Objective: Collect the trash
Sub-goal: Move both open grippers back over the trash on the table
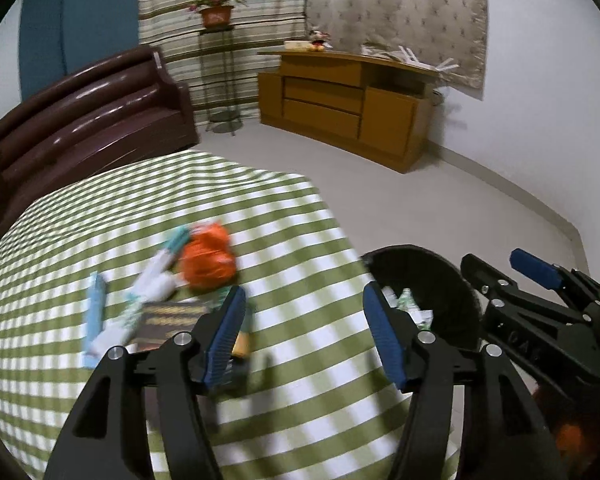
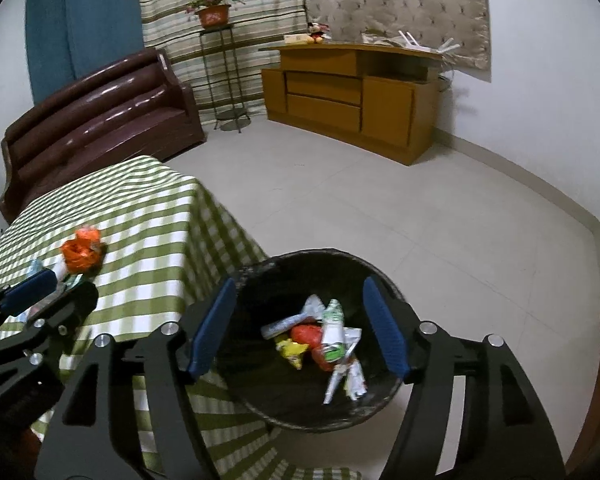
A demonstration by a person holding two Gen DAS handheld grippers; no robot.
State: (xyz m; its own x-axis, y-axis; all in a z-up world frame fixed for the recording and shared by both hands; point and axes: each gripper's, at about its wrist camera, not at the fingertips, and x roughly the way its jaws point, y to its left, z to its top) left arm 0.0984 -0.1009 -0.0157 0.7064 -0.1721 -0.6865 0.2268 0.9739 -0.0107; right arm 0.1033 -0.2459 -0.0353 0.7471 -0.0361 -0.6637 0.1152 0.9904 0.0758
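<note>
Loose trash lies on the green-checked table (image 1: pixel 300 280): an orange crumpled bag (image 1: pixel 206 258), white and teal wrappers (image 1: pixel 156 276), a light blue packet (image 1: pixel 94 312) and a dark brown packet (image 1: pixel 168 320). My left gripper (image 1: pixel 304 332) is open and empty above the table, just right of the pile. My right gripper (image 2: pixel 298 328) is open and empty over the black bin (image 2: pixel 260 276), which holds several wrappers (image 2: pixel 332 332). The bin (image 1: pixel 452 276) also shows beside the table in the left wrist view, with my right gripper (image 1: pixel 540 276) over it. The orange bag (image 2: pixel 80 250) shows in the right wrist view.
A brown leather sofa (image 1: pixel 84 120) stands behind the table. A wooden cabinet (image 1: pixel 348 104) and a plant stand (image 1: pixel 220 80) are at the far wall. Pale tiled floor (image 2: pixel 420 208) lies around the bin.
</note>
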